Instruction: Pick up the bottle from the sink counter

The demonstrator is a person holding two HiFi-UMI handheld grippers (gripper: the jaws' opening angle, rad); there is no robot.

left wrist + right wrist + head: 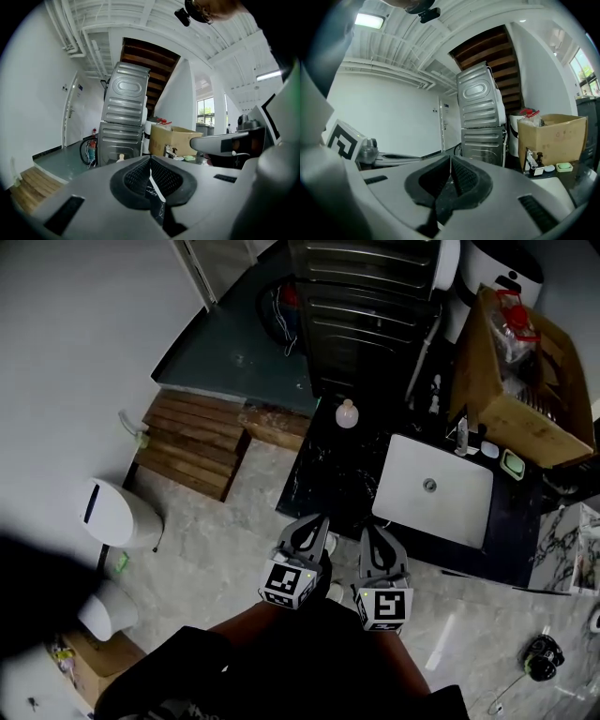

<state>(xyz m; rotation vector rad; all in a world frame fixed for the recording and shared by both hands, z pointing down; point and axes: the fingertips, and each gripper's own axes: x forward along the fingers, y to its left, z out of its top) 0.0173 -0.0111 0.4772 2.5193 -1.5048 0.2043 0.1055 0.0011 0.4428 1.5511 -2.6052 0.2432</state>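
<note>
A small pale pink bottle point(347, 414) stands upright on the black marble counter point(328, 479), at its far left corner, left of the white sink basin point(433, 488). In the left gripper view the bottle point(121, 158) shows small and far beyond the jaws. My left gripper point(312, 523) and right gripper point(376, 534) hang side by side at the counter's near edge, well short of the bottle. Both are shut with nothing between the pads. The left gripper's point(150, 163) jaws meet, and so do the right gripper's point(450, 161). The right gripper view does not show the bottle.
A faucet point(462, 437) and a green soap dish point(513, 465) sit behind the basin. A cardboard box point(520, 381) stands at the back right. Stacked steel machines point(361, 306) rise behind the counter. Wooden steps point(197, 442) and a white bin point(117, 514) lie to the left.
</note>
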